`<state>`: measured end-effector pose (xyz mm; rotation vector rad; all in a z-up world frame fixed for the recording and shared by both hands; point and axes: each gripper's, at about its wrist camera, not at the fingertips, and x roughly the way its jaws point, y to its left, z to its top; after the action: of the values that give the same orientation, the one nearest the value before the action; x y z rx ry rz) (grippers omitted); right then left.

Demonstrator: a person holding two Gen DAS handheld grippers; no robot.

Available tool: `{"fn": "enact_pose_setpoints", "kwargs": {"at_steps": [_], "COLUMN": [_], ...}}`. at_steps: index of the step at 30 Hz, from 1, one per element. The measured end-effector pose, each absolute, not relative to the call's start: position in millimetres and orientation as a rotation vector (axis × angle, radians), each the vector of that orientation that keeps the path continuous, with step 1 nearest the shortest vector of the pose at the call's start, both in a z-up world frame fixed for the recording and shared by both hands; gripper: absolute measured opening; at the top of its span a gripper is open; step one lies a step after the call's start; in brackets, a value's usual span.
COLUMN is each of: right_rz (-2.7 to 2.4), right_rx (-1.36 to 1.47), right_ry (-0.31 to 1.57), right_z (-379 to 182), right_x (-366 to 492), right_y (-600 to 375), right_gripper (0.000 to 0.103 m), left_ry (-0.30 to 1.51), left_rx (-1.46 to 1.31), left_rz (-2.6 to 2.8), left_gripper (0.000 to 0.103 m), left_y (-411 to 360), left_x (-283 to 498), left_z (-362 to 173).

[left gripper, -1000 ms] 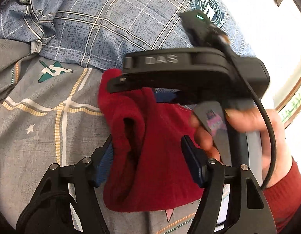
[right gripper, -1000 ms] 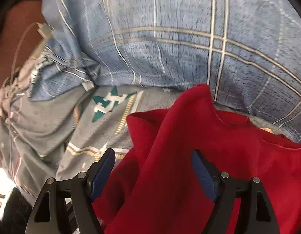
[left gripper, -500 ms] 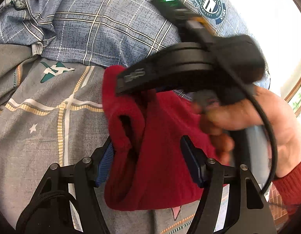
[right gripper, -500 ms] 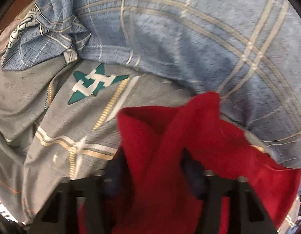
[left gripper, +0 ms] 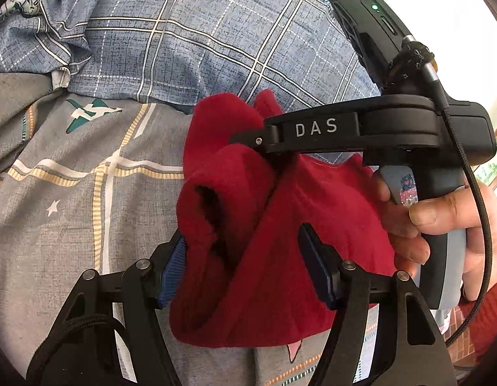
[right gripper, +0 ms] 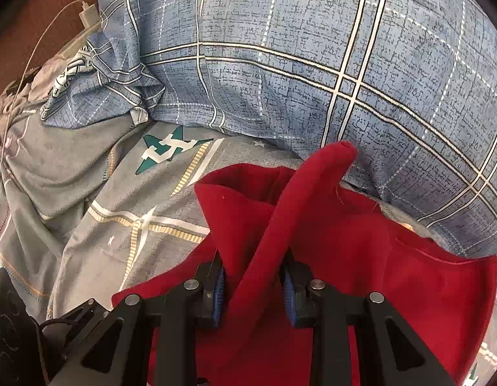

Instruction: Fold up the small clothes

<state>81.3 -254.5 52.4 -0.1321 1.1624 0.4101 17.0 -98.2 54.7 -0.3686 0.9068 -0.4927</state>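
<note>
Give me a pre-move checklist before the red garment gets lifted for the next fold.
1. Right gripper has cloth: ok. Its jaws are closing, with a raised fold of the red garment between the pads.
2. Left gripper has cloth: not ok. The jaws stand wide around a bunched part of the garment; the left pad touches it, the right pad stands clear.
3. Garment lies flat: not ok. It is bunched, with a sleeve opening gaping.
4. Only one layer pinched on the right: cannot tell.
5. Room on the bedsheet: ok on the left; the blue plaid pillow sits close behind.
</note>
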Motion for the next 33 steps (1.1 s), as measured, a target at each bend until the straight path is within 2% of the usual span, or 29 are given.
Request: {"fn": "enact_pose_setpoints", "kwargs": {"at_steps": [7,9,12,15,26,33], "right_rz": [0.412,0.413,0.407,0.415,0.342,0.211], "right_rx": [-0.097,-0.093,-0.098,-0.068,0.079,0.258], "right_ry": [1.144,1.128,1.089,1.066,0.934,0.920], "right_z": [49,51,59,71,129,114], "right_x": [82,79,69,61,20,5], "right_y": [-252,-253,-260,-274,-394,-501], "right_gripper": [0.028,0.025,0.022,0.021,0.018,0.014], "left_ry": [0.909,0.900,0.888,0.865,0.806,0.901], "left_rx": [-0.395,-0.390,-0.381,-0.336,-0.166,-0.089], "left_rz": [-0.484,-0.493,-0.504,-0.517,-0.710,-0.789], "left_gripper": [0.065,0.041,0.031,0.026,0.023,0.022], "left_y": [-94,-95,-98,-110,-234,-329], "left_x": [21,19,13,3,-11,-7], "left_z": [48,51,58,77,135,105]}}
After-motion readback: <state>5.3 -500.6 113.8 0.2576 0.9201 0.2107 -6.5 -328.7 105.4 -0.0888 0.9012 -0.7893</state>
